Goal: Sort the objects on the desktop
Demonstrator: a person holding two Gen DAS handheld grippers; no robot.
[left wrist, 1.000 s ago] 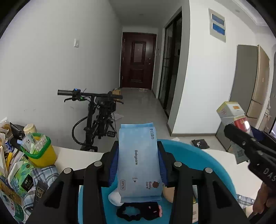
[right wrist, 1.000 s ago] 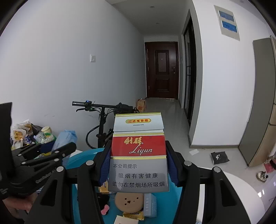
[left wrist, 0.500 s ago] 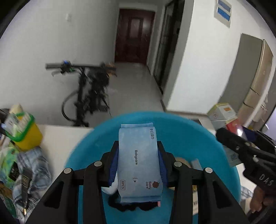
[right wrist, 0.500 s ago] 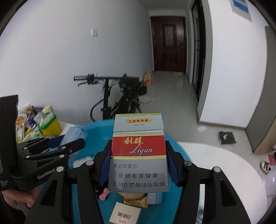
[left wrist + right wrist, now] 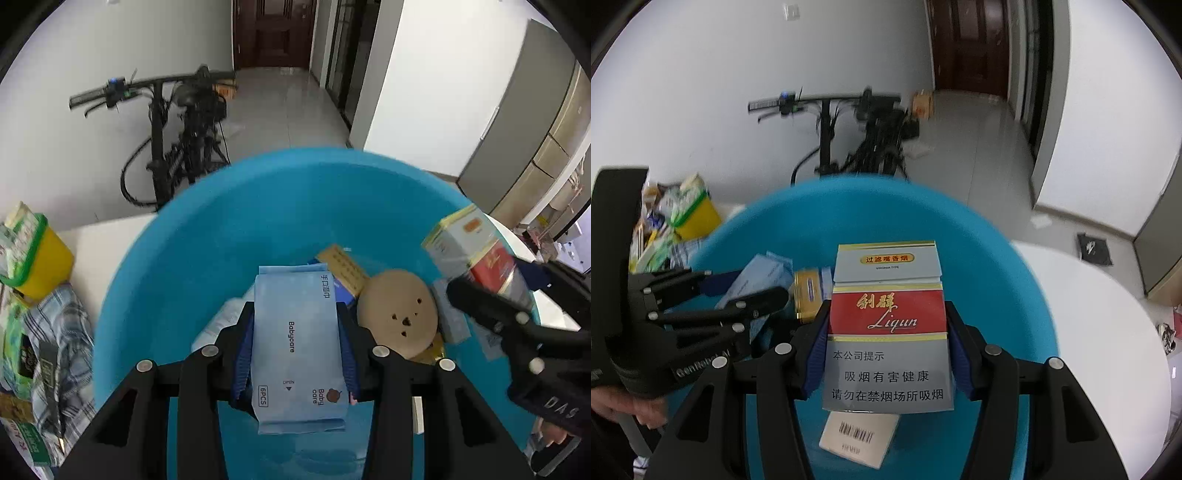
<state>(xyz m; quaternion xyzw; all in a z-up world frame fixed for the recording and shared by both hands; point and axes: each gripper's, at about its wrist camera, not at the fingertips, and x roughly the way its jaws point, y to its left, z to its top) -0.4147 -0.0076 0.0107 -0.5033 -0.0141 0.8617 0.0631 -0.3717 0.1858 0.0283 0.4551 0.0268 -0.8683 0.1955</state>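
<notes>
My left gripper [image 5: 297, 325] is shut on a pale blue Babycare wipes pack [image 5: 297, 347] and holds it inside the round blue basin [image 5: 229, 225]. My right gripper [image 5: 886, 321] is shut on a red and grey Liqun cigarette box [image 5: 888, 325], also low over the basin [image 5: 1008, 266]. The cigarette box shows at the right in the left wrist view [image 5: 476, 254]. The wipes pack shows at the left in the right wrist view [image 5: 757, 277]. A round tan disc [image 5: 400, 314], a gold box [image 5: 807, 295] and a barcoded card [image 5: 858, 437] lie in the basin.
A yellow tub with a green rim [image 5: 35, 254] and piled snack packs on checked cloth [image 5: 51, 354] crowd the table's left. The white table [image 5: 1108, 332] extends to the right. A bicycle [image 5: 177, 144] stands on the floor beyond the table.
Both grippers have tipped down and lowered into the basin with their loads still held. The basin's contents now show under them.
</notes>
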